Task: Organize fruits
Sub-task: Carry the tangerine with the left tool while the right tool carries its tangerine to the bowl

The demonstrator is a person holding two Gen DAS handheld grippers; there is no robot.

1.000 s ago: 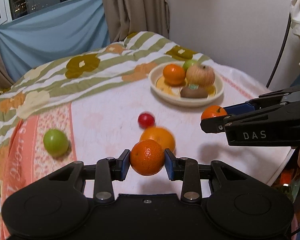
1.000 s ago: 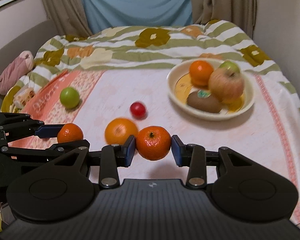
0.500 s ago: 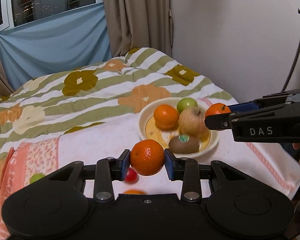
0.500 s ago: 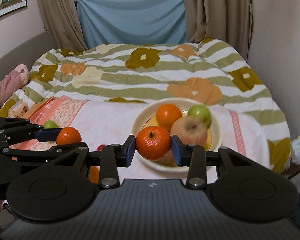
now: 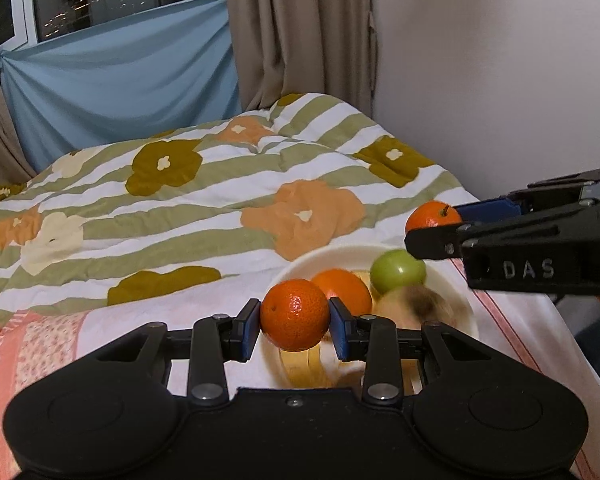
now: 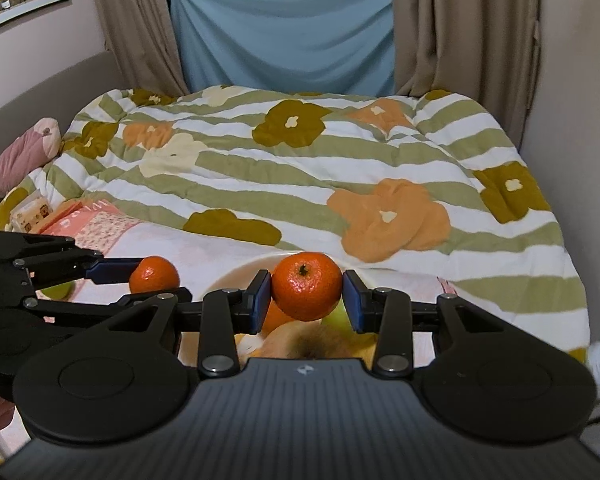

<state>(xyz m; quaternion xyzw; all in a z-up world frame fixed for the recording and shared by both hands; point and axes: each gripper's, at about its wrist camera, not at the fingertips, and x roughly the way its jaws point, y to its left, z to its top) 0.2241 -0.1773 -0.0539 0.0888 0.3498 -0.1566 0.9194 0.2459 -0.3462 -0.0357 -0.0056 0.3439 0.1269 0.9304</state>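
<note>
Nearest in the left wrist view, the left tool (image 5: 295, 328) is closed on a mandarin (image 5: 295, 314), its blue pads pressing the fruit's two sides at the widest part. In the right wrist view the right tool (image 6: 305, 300) likewise clamps a second mandarin (image 6: 306, 285), stem up, held across its middle. Both fruits hang in the air above the near part of the bowl (image 5: 332, 254), not touching anything below.

A mandarin is judged light, round and slightly soft: the skin gives under pressure and is a little glossy, so it can roll out of a loose pinch or bruise under a hard one. The grip across the widest girth, as both tools have it, seems the safest place to hold. Releasing low over the bowl would keep the fruit from bouncing off the others.

Just beyond the left mandarin, the bowl already holds an orange (image 5: 346, 288), a green apple (image 5: 398, 272) to its right and a blurred pale apple (image 5: 416, 306) nearer, so free room looks limited; a dropped mandarin could roll over the rim. The bowl stands on a white cloth (image 5: 140, 316) with a pink patterned border at the left.

Farther off, a striped floral quilt (image 6: 300, 168) covers the bed. Beyond it hang a blue sheet (image 6: 284, 28) and beige curtains (image 6: 460, 28) against the far wall.
</note>
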